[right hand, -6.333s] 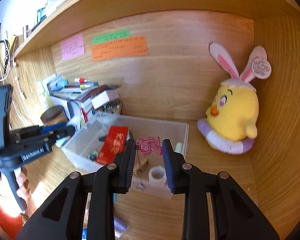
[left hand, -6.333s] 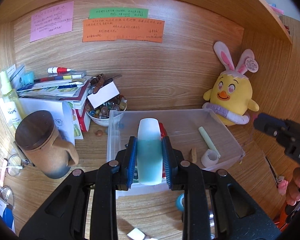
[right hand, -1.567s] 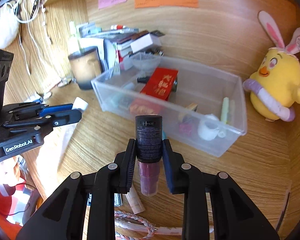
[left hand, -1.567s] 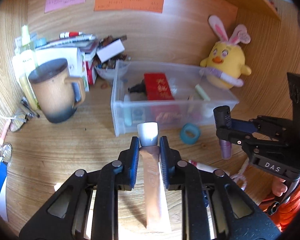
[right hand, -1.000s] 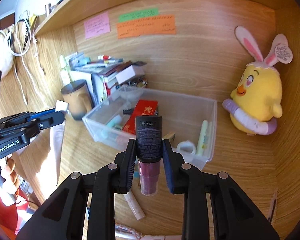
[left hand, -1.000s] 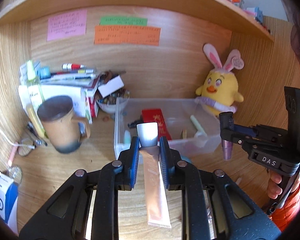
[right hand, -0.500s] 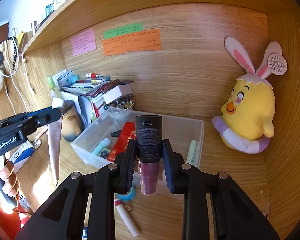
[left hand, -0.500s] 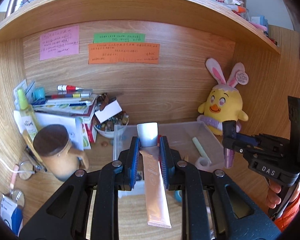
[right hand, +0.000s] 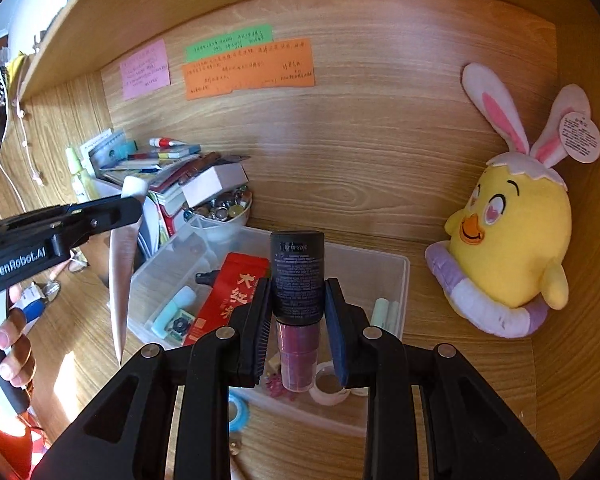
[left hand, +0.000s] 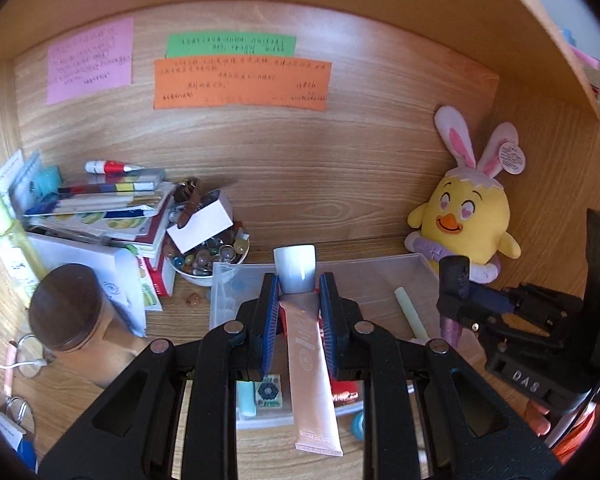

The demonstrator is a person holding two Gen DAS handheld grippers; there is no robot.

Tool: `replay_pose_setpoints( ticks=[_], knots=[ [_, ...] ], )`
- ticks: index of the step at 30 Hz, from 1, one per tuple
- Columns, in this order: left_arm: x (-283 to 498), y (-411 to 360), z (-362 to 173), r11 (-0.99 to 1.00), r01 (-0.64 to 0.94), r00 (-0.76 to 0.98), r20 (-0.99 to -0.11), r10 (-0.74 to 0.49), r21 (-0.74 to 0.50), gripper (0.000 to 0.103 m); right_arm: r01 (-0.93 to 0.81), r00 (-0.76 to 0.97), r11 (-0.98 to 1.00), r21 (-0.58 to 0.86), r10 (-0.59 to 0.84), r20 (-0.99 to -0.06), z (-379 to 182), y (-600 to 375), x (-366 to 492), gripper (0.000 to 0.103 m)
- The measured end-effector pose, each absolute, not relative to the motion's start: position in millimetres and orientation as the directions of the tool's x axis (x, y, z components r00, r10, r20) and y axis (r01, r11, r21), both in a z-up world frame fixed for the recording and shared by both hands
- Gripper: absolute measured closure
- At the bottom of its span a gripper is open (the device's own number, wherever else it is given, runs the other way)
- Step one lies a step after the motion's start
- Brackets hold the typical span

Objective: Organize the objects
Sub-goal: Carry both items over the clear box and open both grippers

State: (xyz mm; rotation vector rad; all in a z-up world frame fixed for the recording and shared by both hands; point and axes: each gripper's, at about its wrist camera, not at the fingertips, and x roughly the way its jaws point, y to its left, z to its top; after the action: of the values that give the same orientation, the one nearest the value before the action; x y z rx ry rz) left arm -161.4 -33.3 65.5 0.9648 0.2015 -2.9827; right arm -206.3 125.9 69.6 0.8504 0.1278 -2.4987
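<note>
My left gripper (left hand: 298, 292) is shut on a pink tube with a silver cap (left hand: 310, 364), held cap-forward above the near side of the clear plastic bin (left hand: 422, 268). My right gripper (right hand: 298, 304) is shut on a dark red bottle with a black cap (right hand: 297, 280), hanging over the same clear bin (right hand: 400, 276). Inside the bin lie a red packet (right hand: 228, 292), a pale green stick (right hand: 380, 310) and a light blue tube (right hand: 172, 310). In the left wrist view the right gripper (left hand: 454, 296) shows at the right with the bottle. The left gripper (right hand: 130, 204) with the tube appears at the left of the right wrist view.
A yellow plush chick (right hand: 512, 232) with rabbit ears sits right of the bin. Stacked books (left hand: 100, 208), a bowl of marbles (left hand: 210, 254) and a brown lidded mug (left hand: 70, 312) crowd the left. A blue tape ring (right hand: 238, 414) lies before the bin. Wooden shelf walls enclose everything.
Both grippers have moved forward toward the back wall, so the bin now lies beneath them. Each still holds its item unchanged.
</note>
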Motion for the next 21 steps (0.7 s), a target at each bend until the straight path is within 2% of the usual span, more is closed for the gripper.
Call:
replay_pose_setpoints(
  ticks=[11,21],
  knots=[
    [-202.4,-48.5,32.9,-0.986,0.079,-0.751,-0.659,0.039,-0.149,0.083,0.477,-0.648,-0.879,0.014,-0.362,-0.67,36.6,111.1,-229.9,0.08],
    [-218.1,-45.7,3.4,-0.982,0.052,-0.69,-0.718,0.095,-0.18,0.083,0.475,-0.625,-0.88,-0.022,-0.32,-0.712,16.1,102.8,-240.1,0.079]
  ],
)
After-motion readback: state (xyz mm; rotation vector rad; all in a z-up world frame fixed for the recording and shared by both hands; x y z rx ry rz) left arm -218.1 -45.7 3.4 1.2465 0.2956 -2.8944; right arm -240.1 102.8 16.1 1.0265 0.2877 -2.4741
